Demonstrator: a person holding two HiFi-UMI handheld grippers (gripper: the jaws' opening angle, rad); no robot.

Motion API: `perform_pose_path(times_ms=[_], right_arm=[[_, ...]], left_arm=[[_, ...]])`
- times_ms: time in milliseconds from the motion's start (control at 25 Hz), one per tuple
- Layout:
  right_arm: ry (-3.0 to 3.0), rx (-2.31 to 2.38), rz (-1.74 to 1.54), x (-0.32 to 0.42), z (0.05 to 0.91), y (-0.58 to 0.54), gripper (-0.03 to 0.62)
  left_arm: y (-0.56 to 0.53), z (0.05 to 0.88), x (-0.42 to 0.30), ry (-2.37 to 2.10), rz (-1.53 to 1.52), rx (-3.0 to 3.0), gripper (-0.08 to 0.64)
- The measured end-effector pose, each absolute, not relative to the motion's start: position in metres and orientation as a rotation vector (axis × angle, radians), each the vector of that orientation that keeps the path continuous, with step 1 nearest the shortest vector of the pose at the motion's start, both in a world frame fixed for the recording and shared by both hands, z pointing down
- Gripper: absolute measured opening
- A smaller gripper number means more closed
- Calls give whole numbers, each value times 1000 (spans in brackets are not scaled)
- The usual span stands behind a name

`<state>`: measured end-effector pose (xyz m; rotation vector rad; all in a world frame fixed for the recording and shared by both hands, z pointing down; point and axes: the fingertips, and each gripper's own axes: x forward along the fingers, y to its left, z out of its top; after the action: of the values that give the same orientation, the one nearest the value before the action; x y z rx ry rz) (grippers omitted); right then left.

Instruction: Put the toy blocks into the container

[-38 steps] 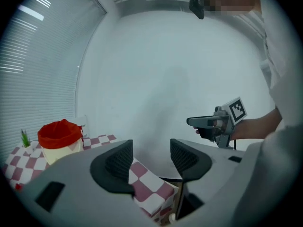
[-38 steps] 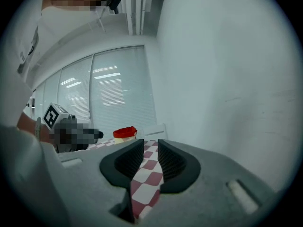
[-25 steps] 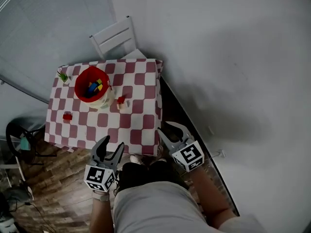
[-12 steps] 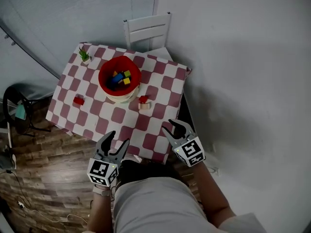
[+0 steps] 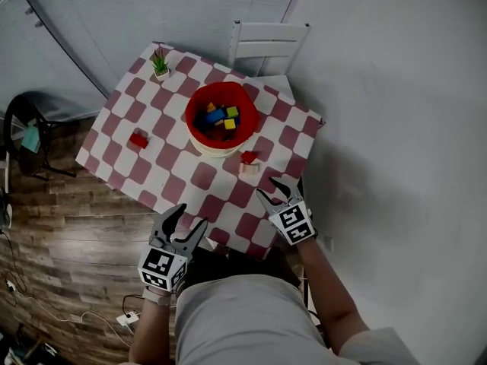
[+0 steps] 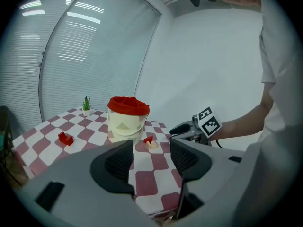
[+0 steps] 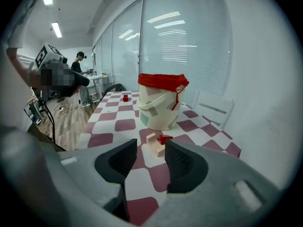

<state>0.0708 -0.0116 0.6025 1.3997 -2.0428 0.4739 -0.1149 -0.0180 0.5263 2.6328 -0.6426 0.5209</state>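
Left tongs sit at the near edge of the checked surface, spread wide with nothing between them; the left gripper view shows only cloth and the bucket through the gap. Right tongs hang over the near right part of the surface, angled down. They have just been opening and now stand apart and empty, lined up in the right gripper view on a pair of blocks just beyond. That pair is a small red block touching a pale wooden block, both loose on the cloth just beside the container, on its nearer right side. The container is a cream bucket with a red rim, upright near the middle of the surface. Inside it lie coloured blocks — blue, yellow and green can be made out. A second red block lies alone, well to the left of the bucket. At the far left corner stands a small potted plant. Past the far edge is a white chair, with window blinds behind it.
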Motion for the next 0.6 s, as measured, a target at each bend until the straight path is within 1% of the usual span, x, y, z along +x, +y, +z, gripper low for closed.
perform_pose_path(times_ms=[360,600], right_arm=[[-2007,1218,510,78,654,-39,189],[-2018,1061,491,80,681,-54,190]], left_arm=[[-3,543,-127,-782,527,2486,242],[0,549,-128,-917,521,2388,242]])
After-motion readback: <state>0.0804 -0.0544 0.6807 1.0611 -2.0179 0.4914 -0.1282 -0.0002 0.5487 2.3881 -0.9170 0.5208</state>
